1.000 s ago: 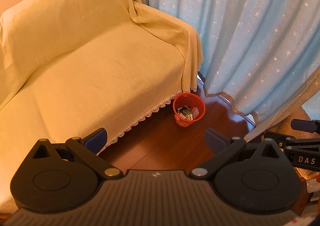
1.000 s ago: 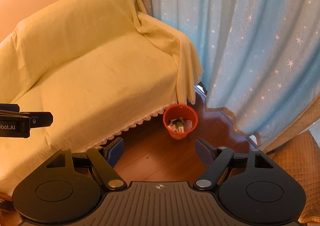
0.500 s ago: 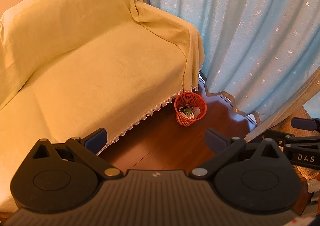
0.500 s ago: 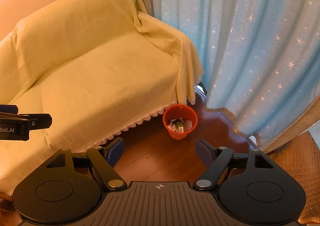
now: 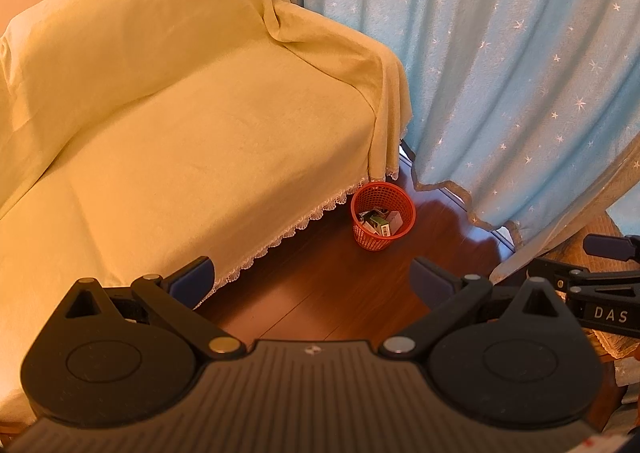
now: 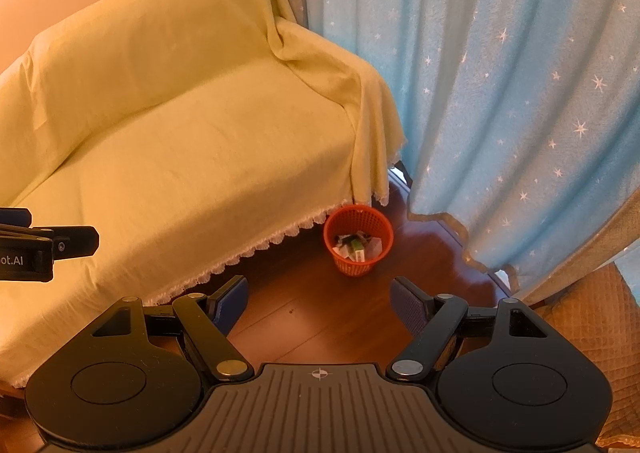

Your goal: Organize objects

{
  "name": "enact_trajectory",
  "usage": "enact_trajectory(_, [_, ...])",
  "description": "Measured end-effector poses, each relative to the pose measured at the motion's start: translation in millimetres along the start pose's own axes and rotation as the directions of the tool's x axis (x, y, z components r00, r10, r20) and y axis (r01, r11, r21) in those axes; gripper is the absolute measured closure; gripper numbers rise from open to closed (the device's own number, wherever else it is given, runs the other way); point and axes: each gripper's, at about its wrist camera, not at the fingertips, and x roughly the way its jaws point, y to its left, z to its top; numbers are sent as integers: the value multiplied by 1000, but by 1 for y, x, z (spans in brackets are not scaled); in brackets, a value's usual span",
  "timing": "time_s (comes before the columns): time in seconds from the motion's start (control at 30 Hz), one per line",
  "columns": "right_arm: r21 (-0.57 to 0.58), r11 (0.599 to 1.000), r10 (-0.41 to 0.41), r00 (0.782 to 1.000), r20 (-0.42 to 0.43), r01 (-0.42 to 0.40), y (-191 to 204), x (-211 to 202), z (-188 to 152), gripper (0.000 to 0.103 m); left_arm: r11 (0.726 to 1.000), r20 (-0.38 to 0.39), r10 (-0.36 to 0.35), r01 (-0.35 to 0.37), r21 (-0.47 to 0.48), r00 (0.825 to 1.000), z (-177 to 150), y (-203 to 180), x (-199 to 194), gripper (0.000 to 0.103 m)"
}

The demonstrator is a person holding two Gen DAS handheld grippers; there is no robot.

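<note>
While both the left gripper (image 5: pixel 312 281) and right gripper (image 6: pixel 319 303) hang spread and empty, the small red mesh plastic basket (image 6: pixel 358 240) of packets beside the yellow-draped sofa (image 6: pixel 192 141) could tip if clipped on its rim.

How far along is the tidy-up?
Looks mostly done: small boxes sit inside the red basket on the floor by the sofa, whose cover is bare. In hand: nothing; left gripper and right gripper are open. No loose items visible.
</note>
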Motion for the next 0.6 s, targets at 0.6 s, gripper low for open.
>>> enact_trajectory(0.6, [-3, 1000, 4, 1000, -1, -4, 6, -2, -7, 28, 1000, -1, -1, 1, 3, 1000, -3, 9, -2, 1])
